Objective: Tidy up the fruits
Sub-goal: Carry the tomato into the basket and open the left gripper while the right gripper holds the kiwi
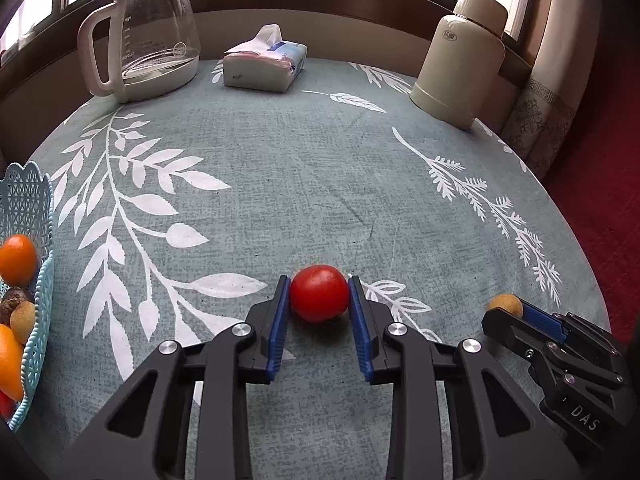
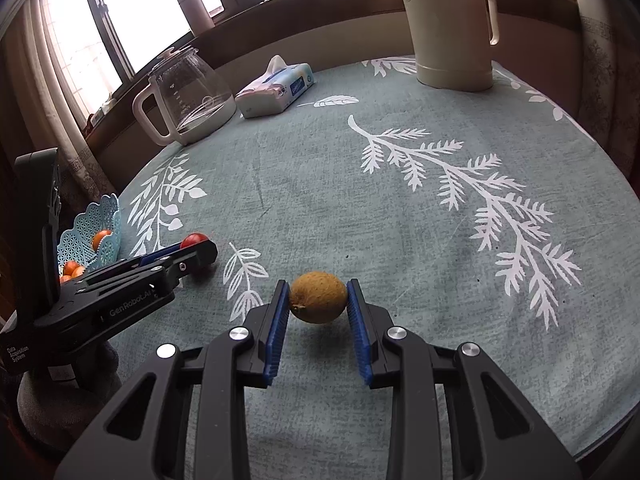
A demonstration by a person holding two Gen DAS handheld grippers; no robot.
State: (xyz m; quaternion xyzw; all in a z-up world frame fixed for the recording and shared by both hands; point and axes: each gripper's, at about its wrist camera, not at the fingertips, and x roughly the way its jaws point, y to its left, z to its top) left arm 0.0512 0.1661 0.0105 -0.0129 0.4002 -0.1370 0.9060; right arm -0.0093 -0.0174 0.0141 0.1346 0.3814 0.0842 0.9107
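Meanwhile the left hand-held gripper (image 1: 319, 294) pinched a round red tomato (image 1: 319, 293) resting on the leaf-patterned counter (image 1: 280, 184), right of the blue plastic lattice basket (image 1: 28, 200). The right hand-held gripper (image 2: 318, 297) pinched a brown fuzzy kiwi (image 2: 318, 297) near the counter's front.

My left gripper (image 1: 319, 294) sits low and level, its blue pads (image 1: 279, 322) closed in on both sides of a tomato (image 1: 319, 293). My right gripper (image 2: 318, 298) is level too, just to the right of the left one, its pads (image 2: 277, 332) pressed against a kiwi (image 2: 318, 297) that looks lifted a little. Both point forward, roughly parallel and side by side.
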